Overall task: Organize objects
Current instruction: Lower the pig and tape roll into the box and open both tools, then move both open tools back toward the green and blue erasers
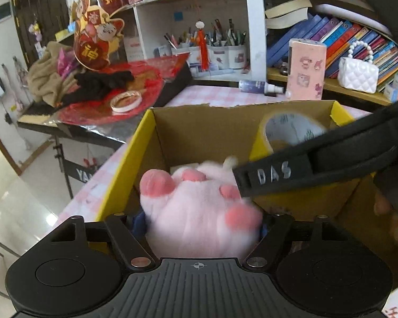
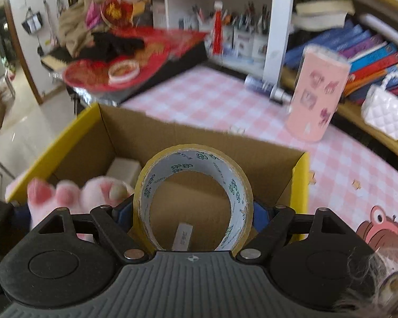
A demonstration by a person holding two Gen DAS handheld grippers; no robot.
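Over the box (image 2: 74,143) — tape roll (image 2: 193,198); pink paw (image 1: 201,212).

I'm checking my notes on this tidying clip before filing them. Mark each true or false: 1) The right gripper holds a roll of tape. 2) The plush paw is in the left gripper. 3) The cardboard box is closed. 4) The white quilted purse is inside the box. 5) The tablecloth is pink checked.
1) True: the right gripper is shut on the tape roll.
2) True: the plush paw sits between the left gripper fingers.
3) False: the cardboard box is open-topped.
4) False: the white purse stands on the bookshelf.
5) True: the tablecloth is pink checked.
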